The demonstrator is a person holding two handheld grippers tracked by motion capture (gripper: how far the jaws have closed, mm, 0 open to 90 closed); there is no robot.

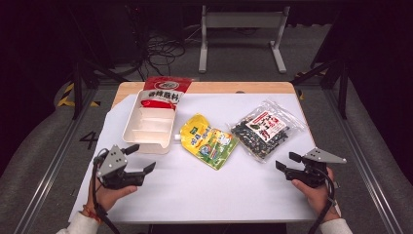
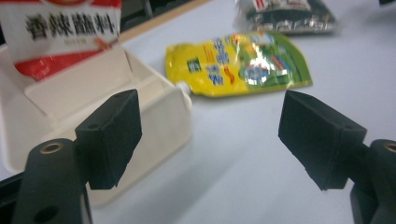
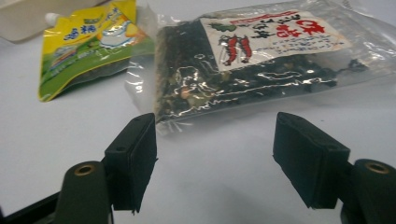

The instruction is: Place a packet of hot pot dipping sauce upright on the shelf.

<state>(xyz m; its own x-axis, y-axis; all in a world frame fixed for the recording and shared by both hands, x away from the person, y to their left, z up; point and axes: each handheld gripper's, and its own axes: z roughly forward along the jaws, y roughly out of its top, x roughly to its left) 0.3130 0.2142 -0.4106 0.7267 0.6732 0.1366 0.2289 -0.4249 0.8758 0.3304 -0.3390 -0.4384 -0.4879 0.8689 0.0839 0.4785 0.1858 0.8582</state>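
Nearest to the person, the left gripper (image 1: pixel 144 157) is held low over the white table cover (image 1: pixel 195 190), close to the front corner of the cream tray (image 1: pixel 131 130). Its jaws stand wide apart and nothing is between them; in the left gripper view one black pad (image 2: pixel 112 135) is in front of the tray's wall and the other is over the bare cover. On the other side, the right gripper (image 1: pixel 286 162) is also low over the cover, jaws wide apart and empty, and it points toward the clear bag of dark dried spices (image 1: pixel 262 129), which lies flat just beyond it. In the right gripper view the near edge of this bag (image 3: pixel 243 79) is a little past the fingertips and does not touch them. Between the two grippers and a bit farther lies the yellow-green spout pouch (image 1: pixel 208 141), flat on the cover, its white cap turned to the tray and very near its side. The tray has several divided compartments. At its far end a red and white sachet (image 1: pixel 163 92) rests, leaning over the far rim, partly inside the tray and partly on the wooden table edge (image 1: pixel 234 87).
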